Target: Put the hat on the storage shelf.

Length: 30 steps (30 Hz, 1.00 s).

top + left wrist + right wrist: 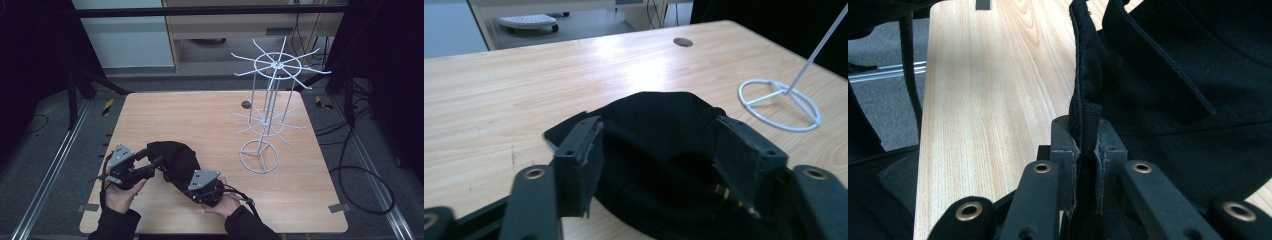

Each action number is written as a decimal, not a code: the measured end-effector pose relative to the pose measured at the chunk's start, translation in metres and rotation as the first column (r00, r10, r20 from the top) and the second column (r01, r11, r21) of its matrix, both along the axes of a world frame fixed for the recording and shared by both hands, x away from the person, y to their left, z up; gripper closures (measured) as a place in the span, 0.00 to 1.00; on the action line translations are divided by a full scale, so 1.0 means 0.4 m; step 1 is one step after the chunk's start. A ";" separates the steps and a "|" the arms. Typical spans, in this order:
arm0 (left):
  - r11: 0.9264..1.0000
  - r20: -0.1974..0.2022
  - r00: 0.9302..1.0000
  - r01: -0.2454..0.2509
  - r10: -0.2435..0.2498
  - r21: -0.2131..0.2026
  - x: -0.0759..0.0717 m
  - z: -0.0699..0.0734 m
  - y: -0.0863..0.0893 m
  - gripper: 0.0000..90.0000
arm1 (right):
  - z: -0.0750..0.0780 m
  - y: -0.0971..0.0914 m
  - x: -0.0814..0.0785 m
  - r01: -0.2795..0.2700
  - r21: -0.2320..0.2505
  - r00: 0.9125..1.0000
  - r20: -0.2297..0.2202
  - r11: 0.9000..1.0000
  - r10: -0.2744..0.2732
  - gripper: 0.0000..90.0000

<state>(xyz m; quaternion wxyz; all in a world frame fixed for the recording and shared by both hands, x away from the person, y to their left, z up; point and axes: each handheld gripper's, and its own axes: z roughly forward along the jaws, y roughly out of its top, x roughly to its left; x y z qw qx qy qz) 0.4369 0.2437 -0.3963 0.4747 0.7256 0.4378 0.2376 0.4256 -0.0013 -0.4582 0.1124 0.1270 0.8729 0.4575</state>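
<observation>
A black cap (172, 159) lies at the wooden table's (210, 125) near edge. The right gripper (1087, 150) pinches its strap; the left gripper (664, 150) straddles it, jaws wide. Held by one edge, the cap could sag or slip free.

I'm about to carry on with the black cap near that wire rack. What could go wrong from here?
1. Only the right gripper pinches the cap, by a thin edge, which may slip out.
2. The left gripper stands open around the cap, so it could sag or swing.
3. The wire rack has thin prongs that could snag the fabric.
</observation>
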 end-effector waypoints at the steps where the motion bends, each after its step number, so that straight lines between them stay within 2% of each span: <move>1: 1.000 -0.001 1.000 0.006 -0.006 0.008 0.005 -0.001 -0.009 0.38 | -0.002 0.002 -0.001 -0.001 -0.004 1.000 -0.002 1.000 0.001 0.92; 4: 0.999 -0.006 1.000 0.013 -0.013 0.040 0.024 -0.007 -0.036 0.33 | -0.005 0.007 -0.005 -0.002 -0.014 1.000 0.006 1.000 0.002 0.92; 7: 0.998 -0.034 0.999 0.026 -0.025 0.051 0.033 -0.017 -0.052 0.32 | -0.005 0.007 -0.006 -0.002 -0.015 1.000 0.006 1.000 0.002 0.92; 9: 0.996 -0.049 0.998 0.031 -0.027 0.082 0.034 -0.030 -0.061 0.32 | -0.007 0.007 -0.006 -0.005 -0.016 1.000 0.006 1.000 0.005 0.92; 12: 0.993 -0.070 0.997 0.027 -0.019 0.117 0.033 -0.047 -0.069 0.39 | -0.010 0.009 -0.010 -0.007 -0.019 1.000 0.003 1.000 0.007 0.92; 14: 0.991 -0.087 0.996 0.025 -0.013 0.134 0.032 -0.054 -0.069 0.50 | -0.011 0.009 -0.012 -0.010 -0.021 1.000 0.007 1.000 0.010 0.92; 15: 0.990 -0.108 0.994 0.029 -0.014 0.136 0.033 -0.057 -0.068 0.55 | -0.011 0.009 -0.013 -0.009 -0.022 1.000 0.007 1.000 0.009 0.92; 20: 0.992 -0.167 0.986 0.042 -0.022 0.120 0.034 -0.061 -0.061 0.82 | -0.014 0.013 -0.015 -0.009 -0.027 1.000 0.006 1.000 0.009 0.92; 23: 0.994 -0.173 0.985 0.045 -0.027 0.104 0.031 -0.056 -0.056 0.92 | -0.015 0.016 -0.016 -0.009 -0.027 1.000 0.010 1.000 0.010 0.91; 26: 0.995 -0.159 0.987 0.051 -0.037 0.081 0.025 -0.046 -0.049 0.94 | -0.011 0.016 -0.018 -0.010 -0.010 1.000 0.010 1.000 0.010 0.88; 30: 0.997 -0.136 0.990 0.048 -0.040 0.057 0.018 -0.035 -0.037 0.95 | 0.014 -0.005 -0.012 0.007 0.058 1.000 -0.029 0.998 -0.005 0.76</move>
